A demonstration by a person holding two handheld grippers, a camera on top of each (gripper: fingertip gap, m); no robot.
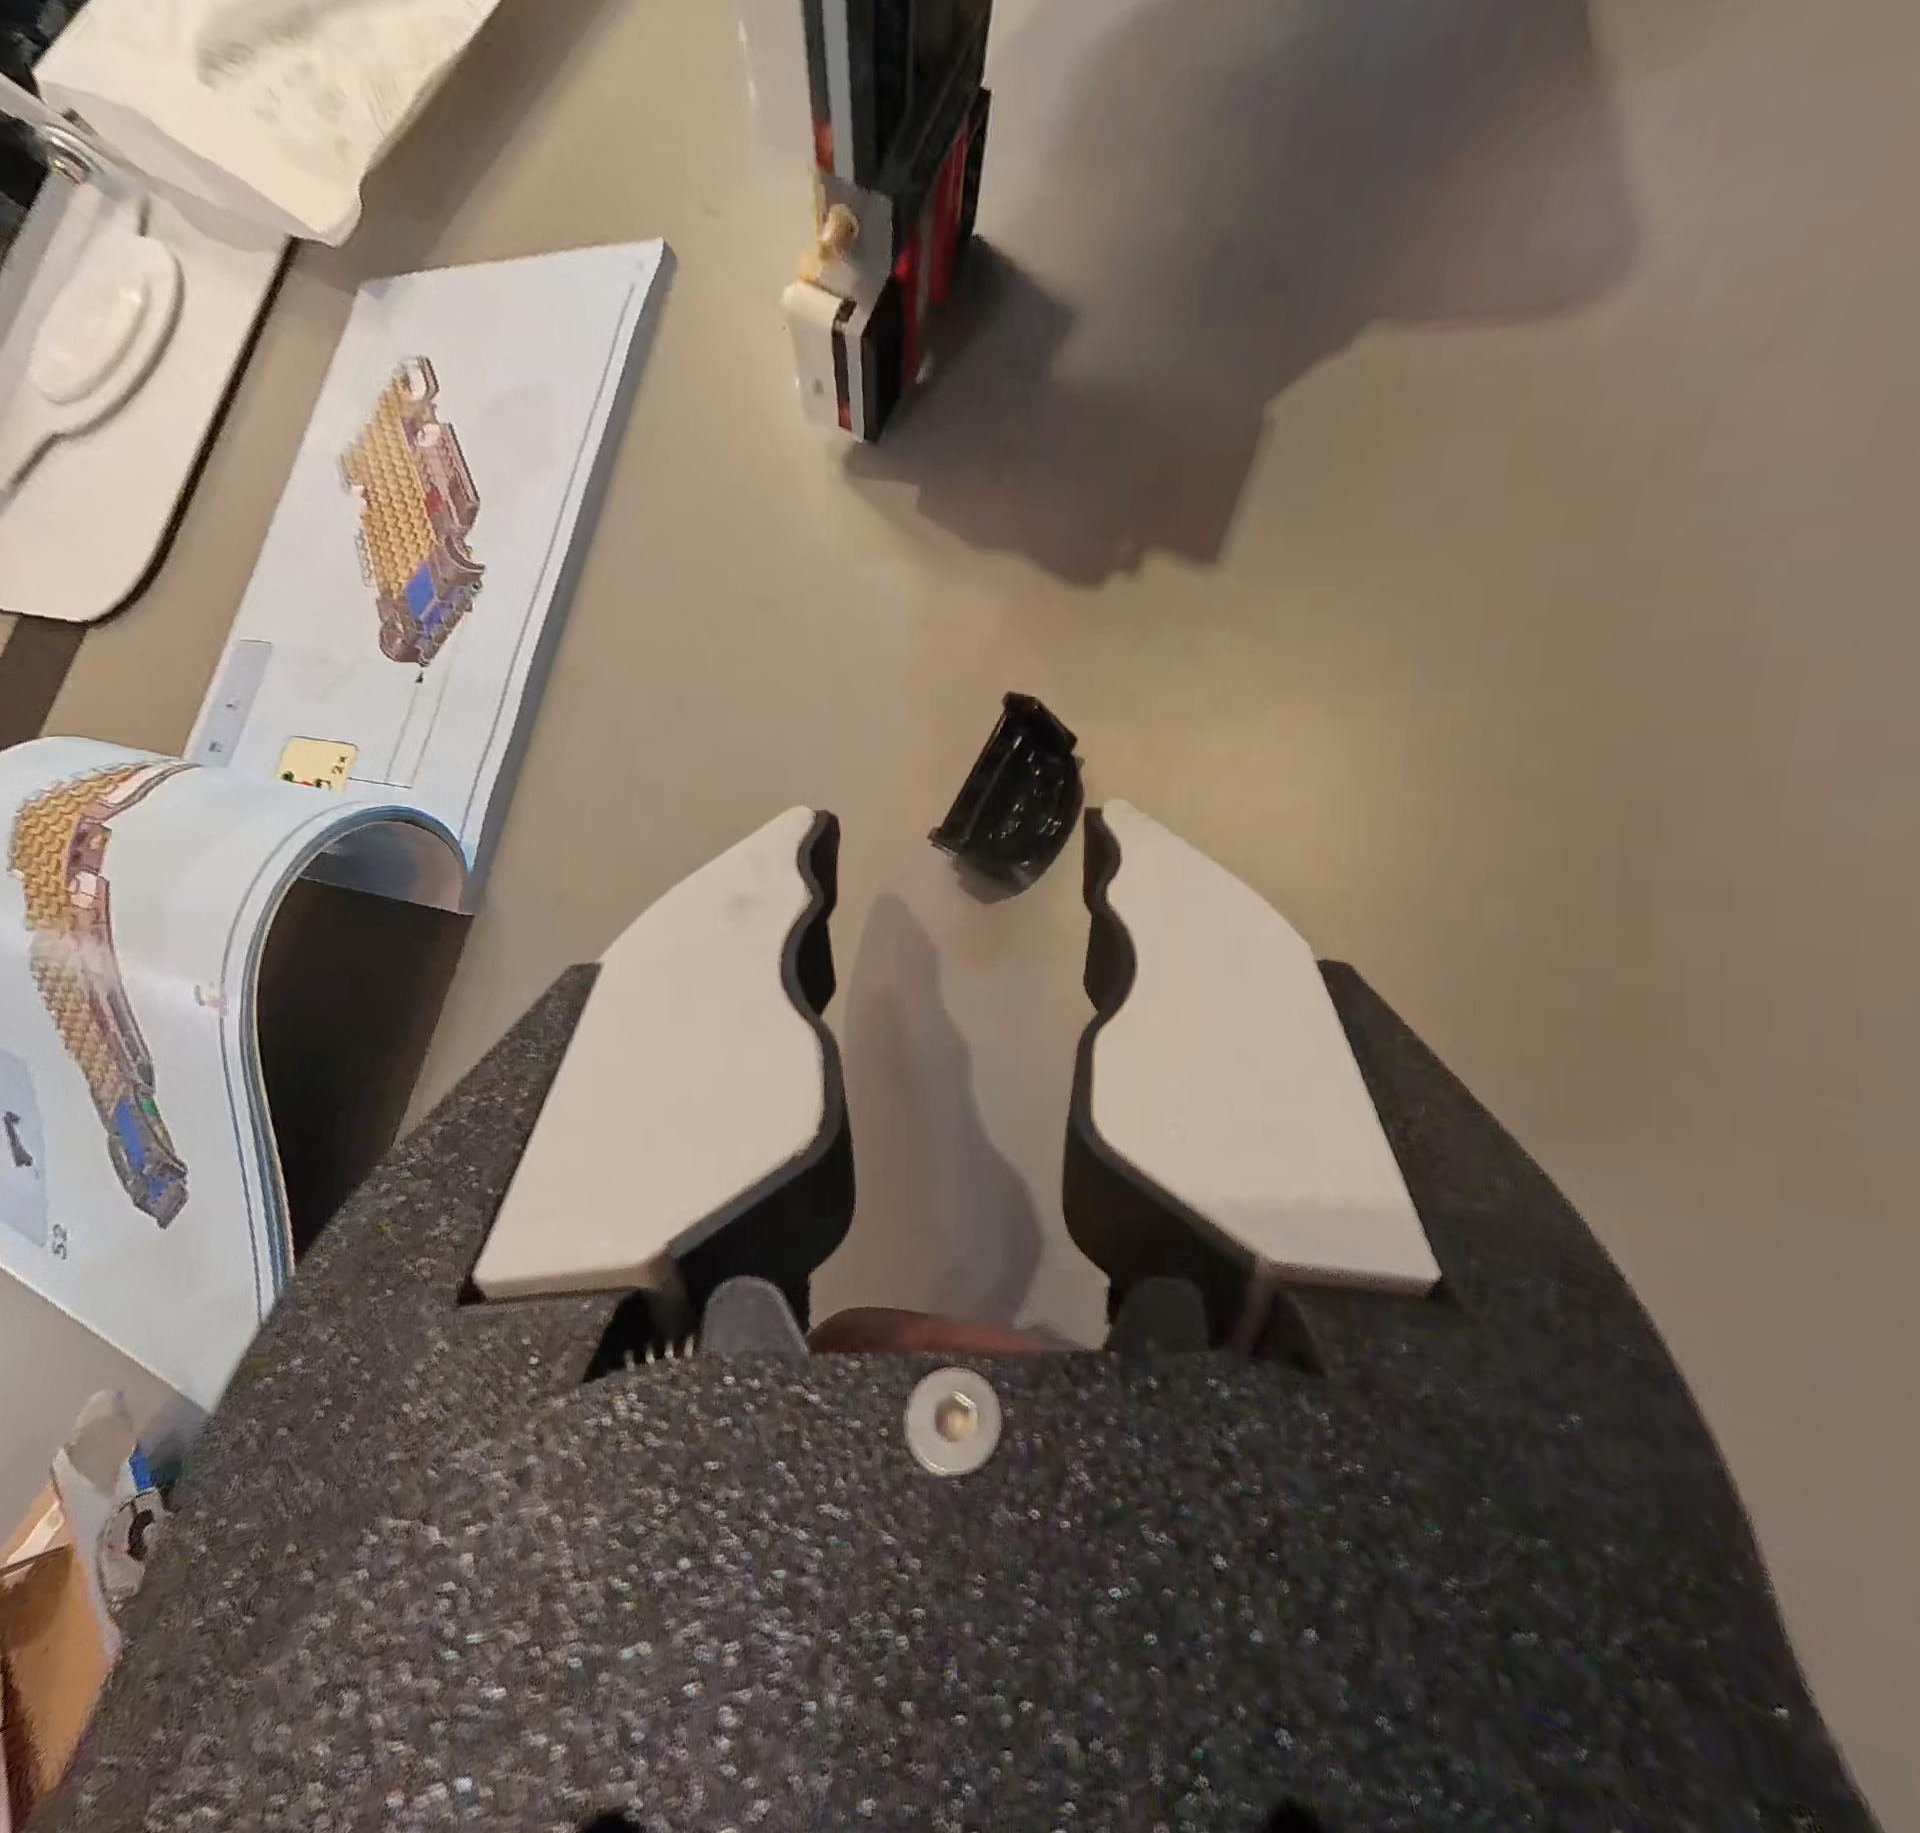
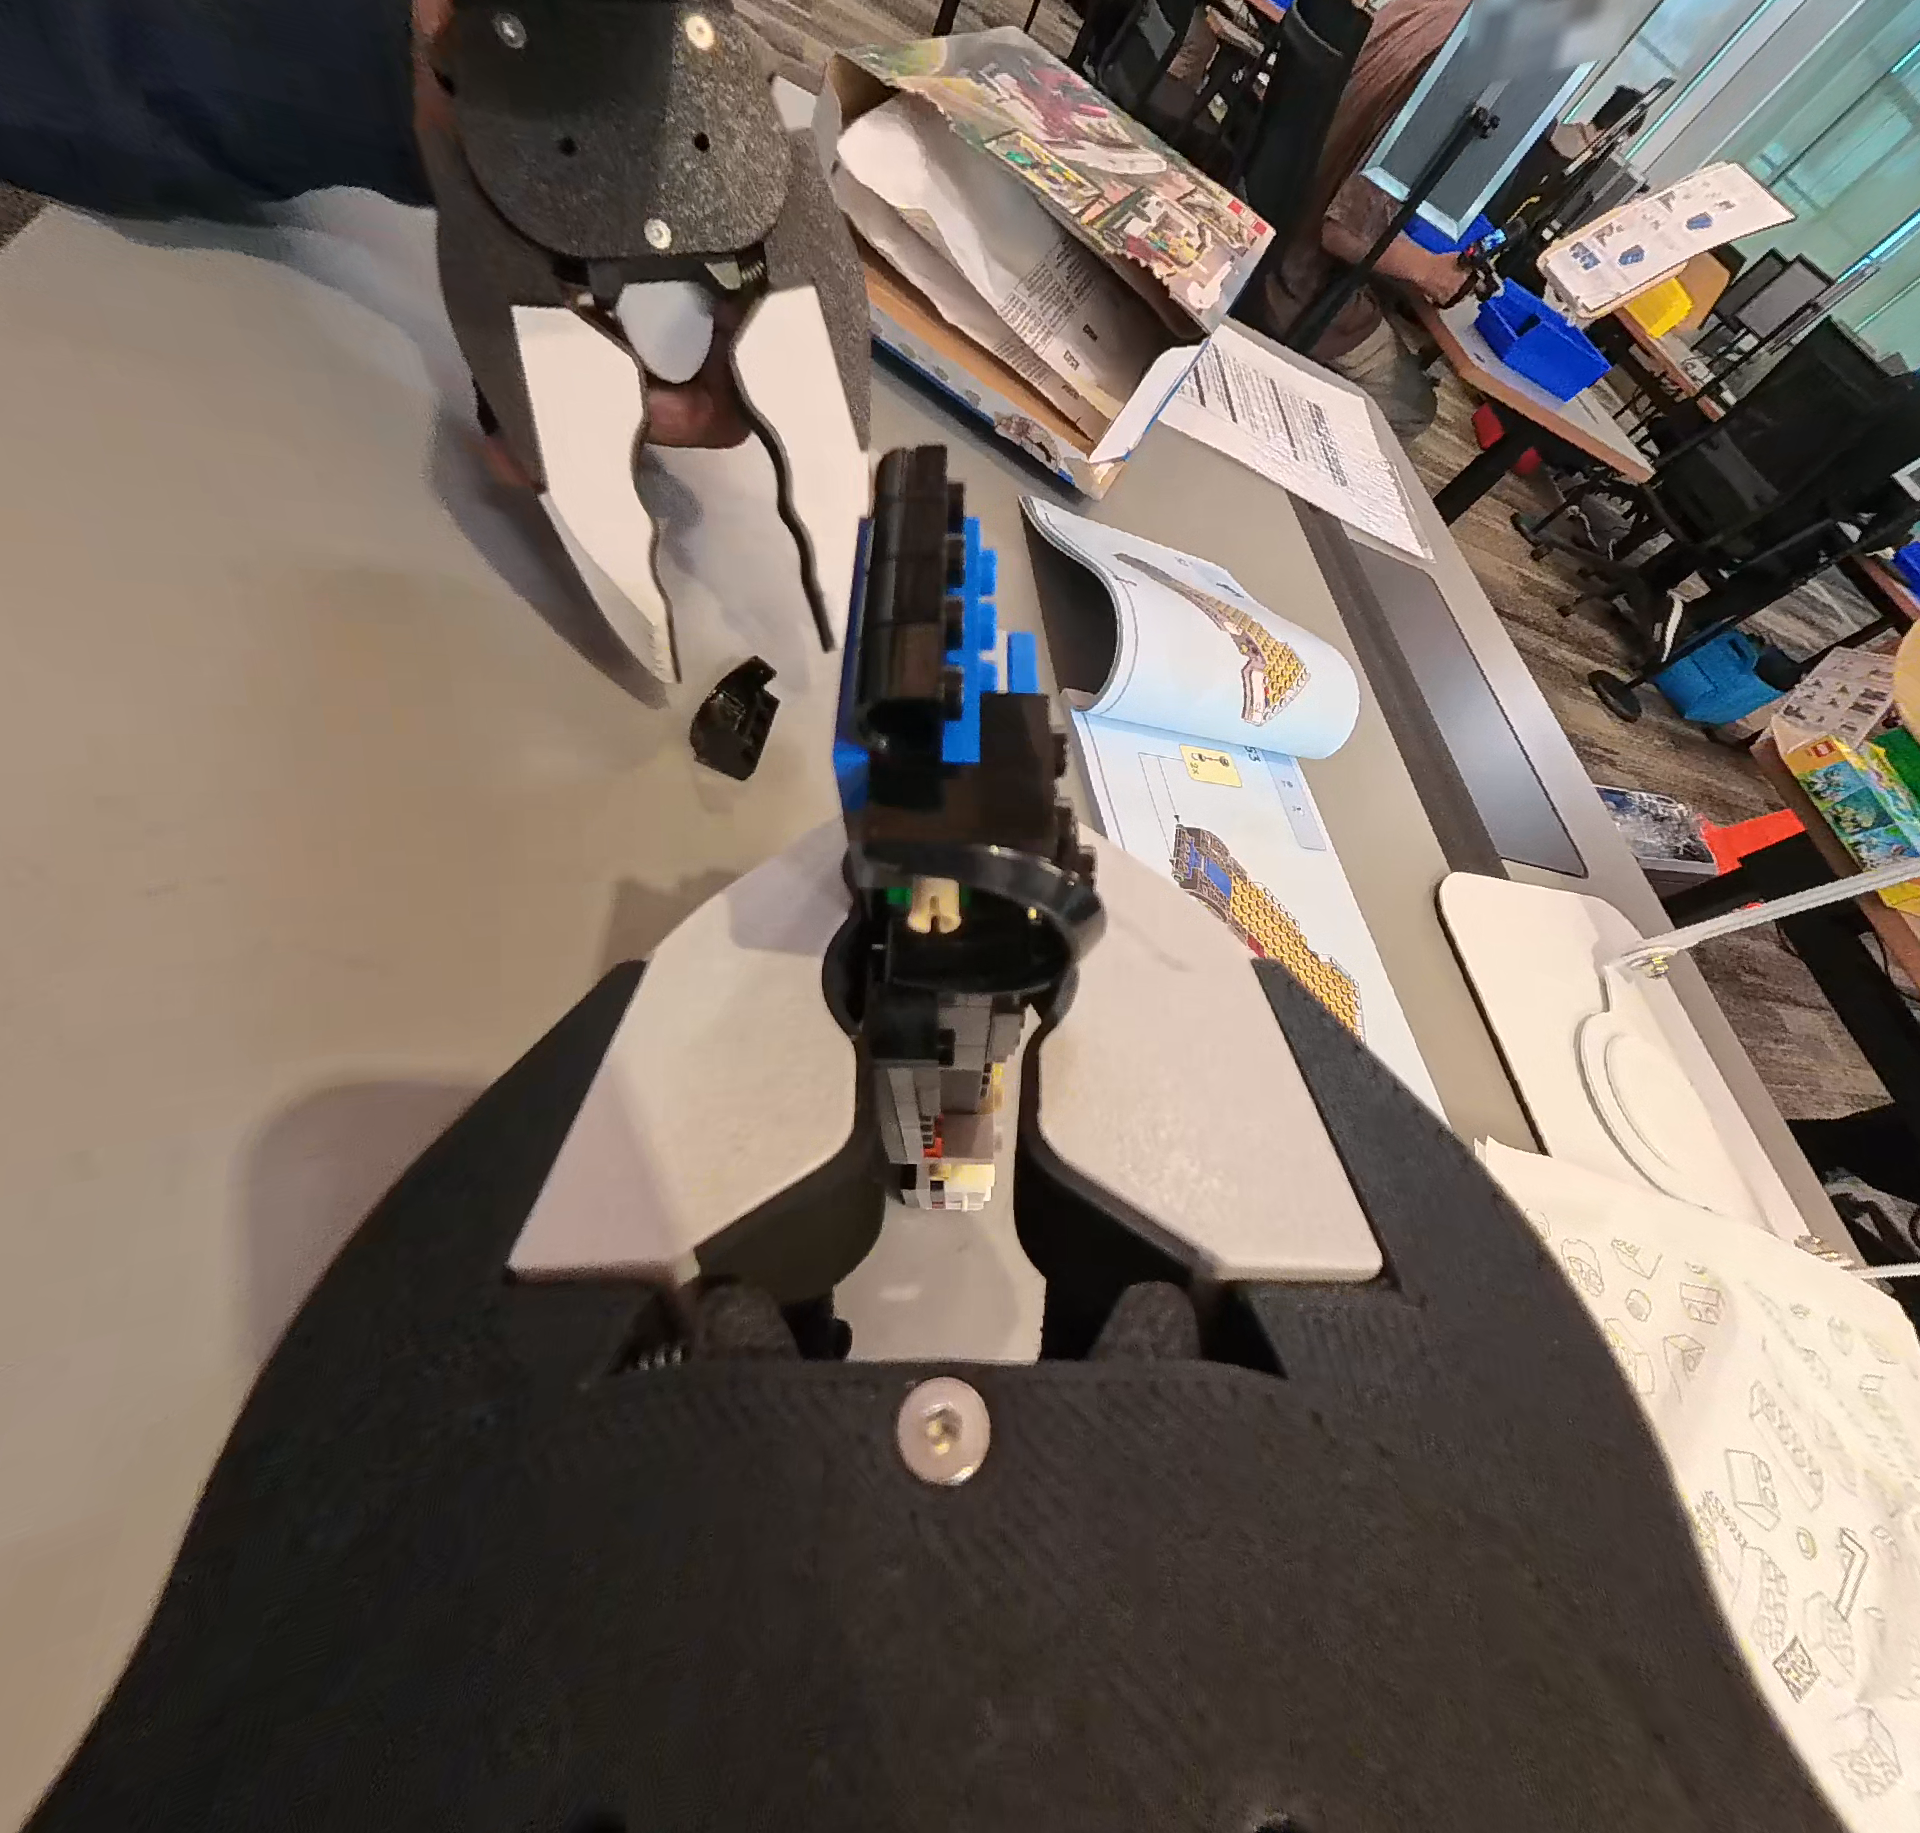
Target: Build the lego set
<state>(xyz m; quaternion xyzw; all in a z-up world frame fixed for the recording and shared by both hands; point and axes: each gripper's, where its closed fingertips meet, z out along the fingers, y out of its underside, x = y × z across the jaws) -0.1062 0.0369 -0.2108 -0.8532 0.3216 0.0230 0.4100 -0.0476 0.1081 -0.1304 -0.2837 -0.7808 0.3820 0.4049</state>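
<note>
The right tool (image 2: 951, 936) gripped the black-and-blue brick model (image 2: 935, 703) between its fingers. At about ten o'clock from it, the left tool (image 1: 961, 827) hovered open, empty, above a small black brick piece (image 1: 1006, 804) lying unattached on the table (image 1: 1455, 744).

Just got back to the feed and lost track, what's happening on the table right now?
A person works two tools over a grey table. The right hand-held gripper is clamped on a long black, blue and grey brick model, held up off the table. The left hand-held gripper is open, its fingertips just short of a small black curved brick piece lying loose. An open instruction booklet lies beside them.
</note>
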